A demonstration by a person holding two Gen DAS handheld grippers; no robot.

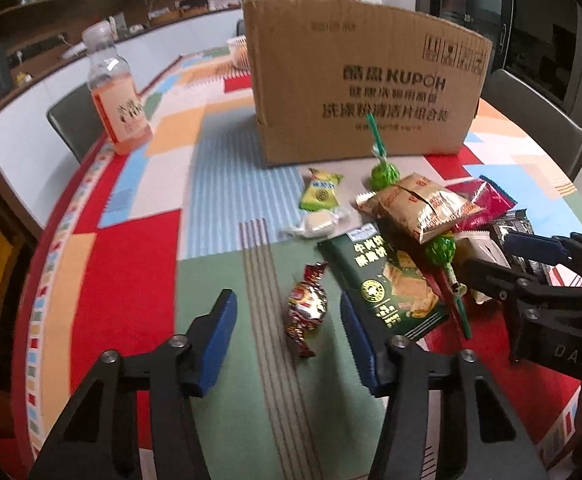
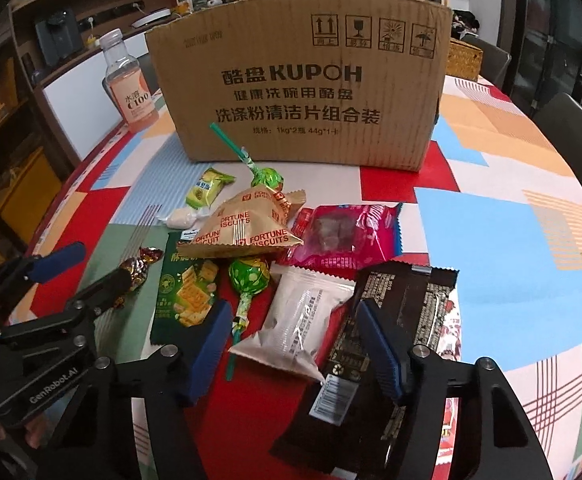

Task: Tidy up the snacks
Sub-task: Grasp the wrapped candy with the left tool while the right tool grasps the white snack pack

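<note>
A pile of snacks lies on the patterned tablecloth before a cardboard box (image 1: 363,80) (image 2: 303,76). My left gripper (image 1: 289,320) is open, its jaws either side of a foil-wrapped candy (image 1: 306,307) (image 2: 137,270). My right gripper (image 2: 291,332) is open around a white packet (image 2: 299,320), with a black packet (image 2: 395,316) at its right finger. In the left wrist view the right gripper (image 1: 495,254) reaches in from the right. A gold biscuit bag (image 2: 247,224) (image 1: 423,204), a green cracker pack (image 2: 187,288) (image 1: 387,280), two green lollipops (image 2: 249,276) (image 2: 265,176) and a pink packet (image 2: 347,232) lie in the pile.
A bottle of orange drink (image 1: 117,92) (image 2: 129,84) stands left of the box. A yellow-green candy (image 1: 321,194) and a white wrapped sweet (image 1: 323,224) lie left of the pile. A woven basket (image 2: 465,58) stands behind the box. Chairs (image 1: 531,120) stand around the table.
</note>
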